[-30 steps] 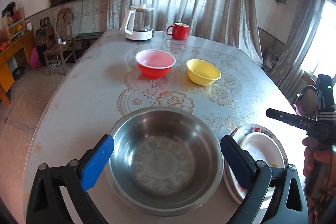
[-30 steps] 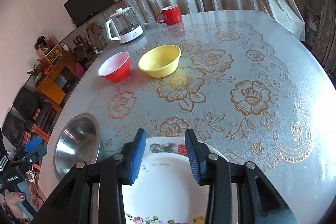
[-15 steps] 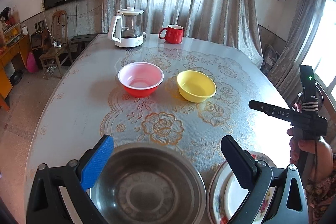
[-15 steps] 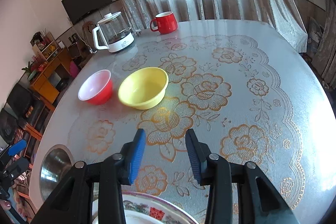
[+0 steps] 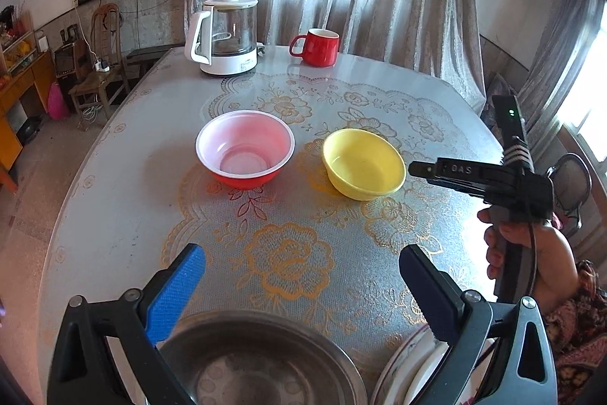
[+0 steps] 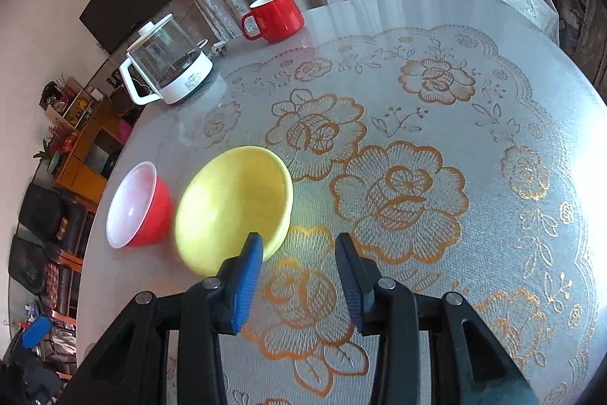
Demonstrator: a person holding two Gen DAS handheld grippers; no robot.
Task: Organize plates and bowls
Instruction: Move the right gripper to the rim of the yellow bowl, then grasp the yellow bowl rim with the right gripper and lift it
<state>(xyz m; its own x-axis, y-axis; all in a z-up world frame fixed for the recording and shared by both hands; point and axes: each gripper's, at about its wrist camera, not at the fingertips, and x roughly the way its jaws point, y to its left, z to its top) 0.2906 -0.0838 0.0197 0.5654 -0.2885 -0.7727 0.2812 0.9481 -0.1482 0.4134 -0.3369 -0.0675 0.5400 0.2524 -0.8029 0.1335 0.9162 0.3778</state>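
right tool (image 6: 299,262) part open, empty, tips at the yellow bowl's (image 6: 231,207) near rim on the worktop (image 6: 474,139). left tool (image 5: 301,285) wide, empty. your thin rim pinch could tip it into the red bowl (image 6: 138,205) close beside.

Both grippers tilt steeply downward. The left gripper (image 5: 301,285) has its jaws spread wide with nothing between them. The right gripper (image 6: 299,278), gripped from below by the person's right hand (image 5: 531,253), holds its jaws partly apart, also empty.
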